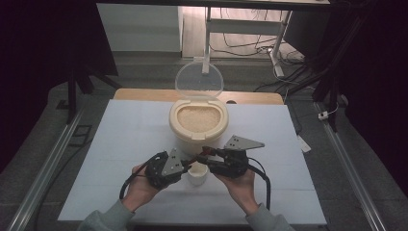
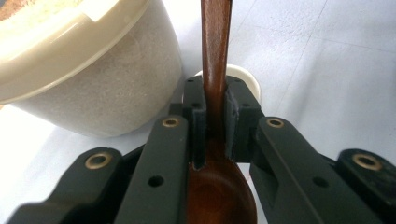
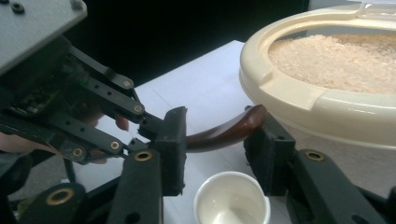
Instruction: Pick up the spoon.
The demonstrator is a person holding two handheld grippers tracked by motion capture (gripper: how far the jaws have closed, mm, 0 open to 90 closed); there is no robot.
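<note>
— Between the two grippers, what is held?

— A dark wooden spoon [image 2: 215, 70]. The left gripper [image 2: 215, 119] has its jaws closed narrow on the neck of the spoon, just above the bowl; the bowl lies back between the jaw arms, near the camera, and the handle runs forward and away from the jaws.

— And the right gripper [image 3: 218, 140]?

— Its jaws stand wide. The handle end of the spoon [image 3: 226, 132] lies across the gap between them. Its tip is close to the far jaw pad; contact there cannot be confirmed. The near pad is beside the handle, and a grip is not evident.

— Position on the worktop [image 1: 120, 144]?

— Near the front middle of the pale blue worktop. From the high view, the left gripper [image 1: 185, 166] and right gripper [image 1: 204, 155] meet tip to tip, each in a hand [image 1: 139, 190], above a small white cup [image 1: 197, 174].

— The cup's relation to the spoon?

— Cup [image 3: 232, 199] sits directly below the handle and between the right jaws, apart from the spoon.

— Surroundings?

— A cream rice container [image 1: 198, 126], full of rice [image 3: 336, 56], stands just behind the cup, its clear lid [image 1: 199, 81] hinged upright.
</note>
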